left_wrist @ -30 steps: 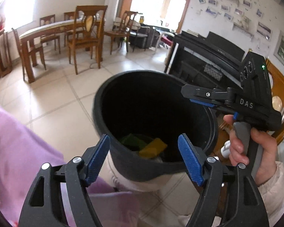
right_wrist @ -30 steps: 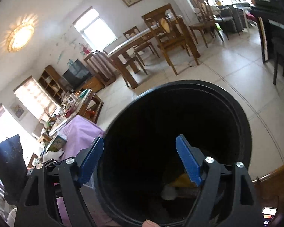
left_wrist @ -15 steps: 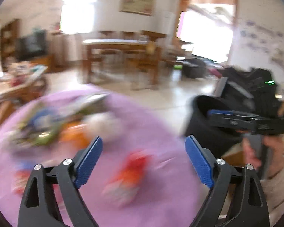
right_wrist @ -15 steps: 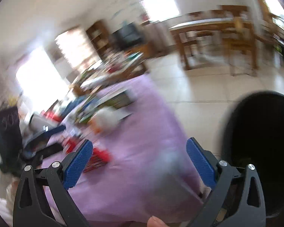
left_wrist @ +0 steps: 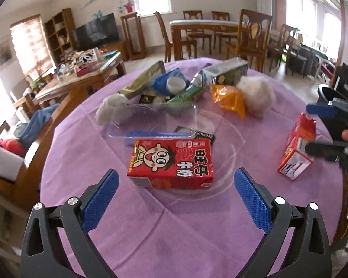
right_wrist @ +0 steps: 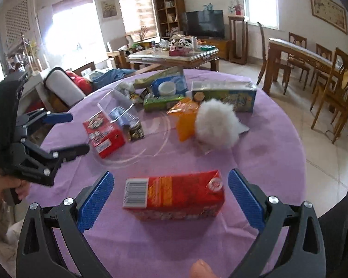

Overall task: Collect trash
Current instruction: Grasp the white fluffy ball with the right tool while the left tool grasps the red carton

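Most of the trash is not yet collected, judging by how much lies on the purple table (left_wrist: 278, 120). Both grippers are spread wide and hold nothing.

In the left wrist view the left gripper (left_wrist: 176, 194) hovers at the bottom centre, lined up on a red carton (left_wrist: 171, 163) lying flat at mid-frame. It carries a cartoon boy's face and large Chinese characters, which I cannot read with certainty. Just behind it lie a clear tray (left_wrist: 150, 121) and a small black packet (left_wrist: 203, 135) printed "CR2032". Further up are an orange wrapper (left_wrist: 229, 99), a white fluff ball (left_wrist: 257, 95), a green-and-white box (left_wrist: 225, 75) and a blue pack (left_wrist: 169, 82); their print is too small to read. The bin (left_wrist: 324, 92) shows as a dark rim at the right edge, beyond the table.

In the right wrist view the right gripper (right_wrist: 171, 195) sits at the bottom centre, its fingers either side of a second carton (right_wrist: 174, 195), red with a barcode at its left end. Its other print is blurred.

So two cartons look next to go, and the heap in the upper middle remains.
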Motion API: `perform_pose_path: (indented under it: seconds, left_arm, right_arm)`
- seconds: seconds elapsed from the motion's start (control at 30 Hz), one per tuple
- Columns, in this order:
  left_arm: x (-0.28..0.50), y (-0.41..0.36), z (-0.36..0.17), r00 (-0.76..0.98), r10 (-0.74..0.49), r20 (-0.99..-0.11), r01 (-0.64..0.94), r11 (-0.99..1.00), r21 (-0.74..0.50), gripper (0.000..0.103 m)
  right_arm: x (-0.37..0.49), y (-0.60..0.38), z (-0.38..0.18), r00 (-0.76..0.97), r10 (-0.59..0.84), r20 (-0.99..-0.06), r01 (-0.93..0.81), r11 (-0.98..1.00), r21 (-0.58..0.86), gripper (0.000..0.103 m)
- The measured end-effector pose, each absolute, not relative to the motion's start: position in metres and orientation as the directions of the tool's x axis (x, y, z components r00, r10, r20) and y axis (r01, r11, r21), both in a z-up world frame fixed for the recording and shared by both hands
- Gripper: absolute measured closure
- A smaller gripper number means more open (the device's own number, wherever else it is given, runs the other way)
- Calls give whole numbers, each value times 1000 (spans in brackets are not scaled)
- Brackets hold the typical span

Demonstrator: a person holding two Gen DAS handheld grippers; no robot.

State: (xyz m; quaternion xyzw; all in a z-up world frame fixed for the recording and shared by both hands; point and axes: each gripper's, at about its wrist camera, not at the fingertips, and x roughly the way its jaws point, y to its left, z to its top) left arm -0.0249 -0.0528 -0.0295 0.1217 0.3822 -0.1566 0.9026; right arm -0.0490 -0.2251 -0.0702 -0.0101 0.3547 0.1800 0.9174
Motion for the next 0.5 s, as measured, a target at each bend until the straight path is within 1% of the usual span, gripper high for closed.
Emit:
perform_pose_path:
  seconds: [0.1,0.2,0.27,0.3,0.33,0.37,0.4,0.43,0.47,0.5]
  left_arm:
    - [-15,-64,-44,636,-165,-754,364,925,105,5]
    - [0,-63,-56,605,-151,-782,350,933,90,5]
    - [6,-57,-58,574,-193,-796,354,935,29,5]
    - [8,-54,-57,572,-220,-790,358,934,-1,8]
    - [11,-51,-56,575,-226,-786,351,936,-13,14]
    - [13,-49,-57,571,-227,-789,346,938,-20,14]
    - [15,-46,-57,567,-241,-788,345,938,-39,14]
    - [17,-44,-57,567,-253,-784,343,938,-54,14]
    - [18,-43,-57,567,-260,-782,343,937,-62,14]
    - [18,-42,-58,568,-268,-778,345,936,-70,14]
  right_arm:
    - [-30,-234,-61,701,301,-646,-295,948,121,5]
    - [2,-242,-60,684,247,-687,-240,965,108,5]
    - [23,-243,-65,660,225,-717,-230,969,92,5]
    - [36,-245,-68,642,224,-733,-228,969,96,5]
    - [47,-247,-72,624,230,-746,-224,968,111,6]
    - [59,-250,-77,602,237,-763,-217,968,130,7]
    - [65,-250,-81,591,237,-771,-214,968,134,18]
    - [72,-250,-85,573,235,-785,-213,968,134,35]
    - [77,-251,-89,556,232,-798,-213,968,133,43]
    - [78,-251,-92,544,237,-805,-217,966,138,56]
